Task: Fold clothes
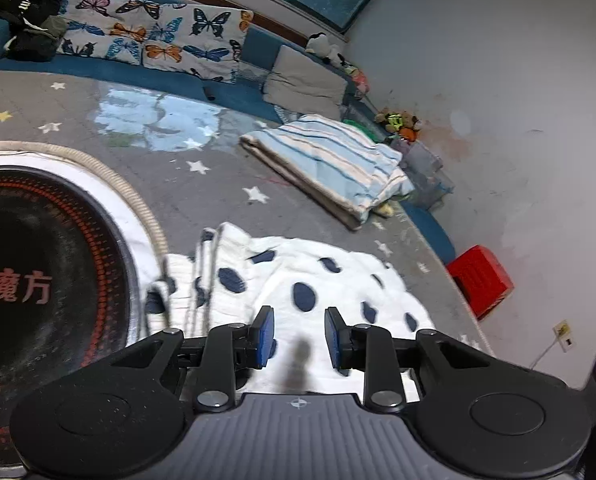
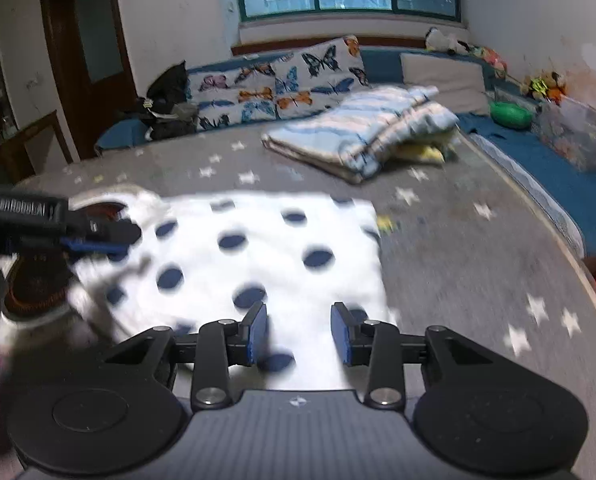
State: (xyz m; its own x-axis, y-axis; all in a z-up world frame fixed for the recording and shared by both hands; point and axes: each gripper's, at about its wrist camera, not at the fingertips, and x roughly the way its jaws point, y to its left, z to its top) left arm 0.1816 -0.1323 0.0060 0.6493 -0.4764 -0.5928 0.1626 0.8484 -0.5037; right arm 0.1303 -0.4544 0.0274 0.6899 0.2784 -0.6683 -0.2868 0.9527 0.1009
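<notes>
A white garment with dark blue dots (image 1: 298,272) (image 2: 258,248) lies spread on the grey star-patterned bed. My left gripper (image 1: 299,334) hovers open over its near part, nothing between the blue pads. The right gripper (image 2: 299,330) is also open, above the garment's near edge. In the right wrist view the left gripper (image 2: 94,236) shows at the garment's left side, blurred. A striped part of the garment (image 1: 206,276) bunches at its left.
A folded blue-striped blanket (image 1: 330,164) (image 2: 362,132) lies farther back on the bed. A round black heater with red markings (image 1: 38,280) sits at the left. Butterfly pillows (image 1: 154,36), a red box (image 1: 480,280), toys and a wall line the far and right sides.
</notes>
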